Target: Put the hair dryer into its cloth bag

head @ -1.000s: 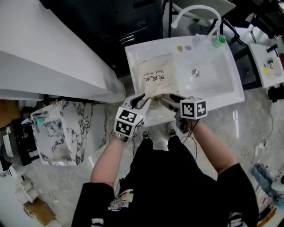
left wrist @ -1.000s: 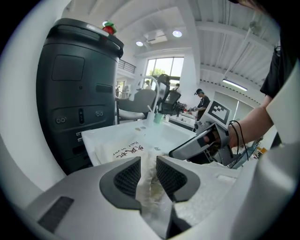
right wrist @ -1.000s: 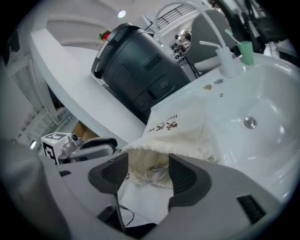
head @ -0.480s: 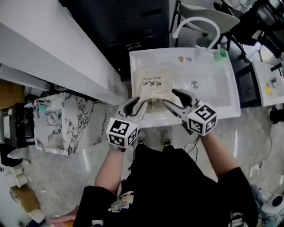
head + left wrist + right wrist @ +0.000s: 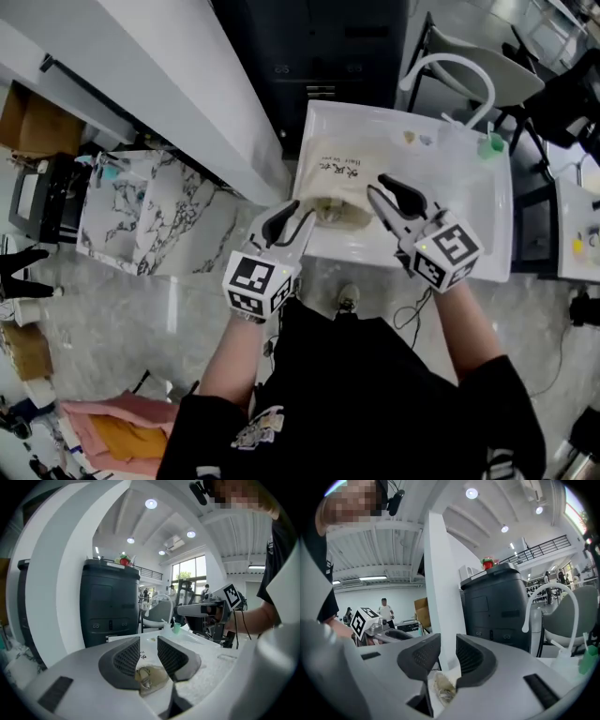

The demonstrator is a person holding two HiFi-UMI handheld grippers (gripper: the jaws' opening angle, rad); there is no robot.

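Records cloth bag (image 5: 336, 178) lying on sink (image 5: 469, 202); left gripper (image 5: 295, 217) above, narrowly parted, empty; right gripper (image 5: 377, 185) just narrowed, empty.

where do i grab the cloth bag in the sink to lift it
Pinch the cloth bag at its gathered mouth, coming down from the person's side. The bag lies flat in the sink, and only that bunched near end seems raised enough to pinch.

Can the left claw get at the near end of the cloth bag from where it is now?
Probably yes. The left claw, jaws apart and just opened wider, hangs over the near end of the cloth bag on the sink; nothing stands between.
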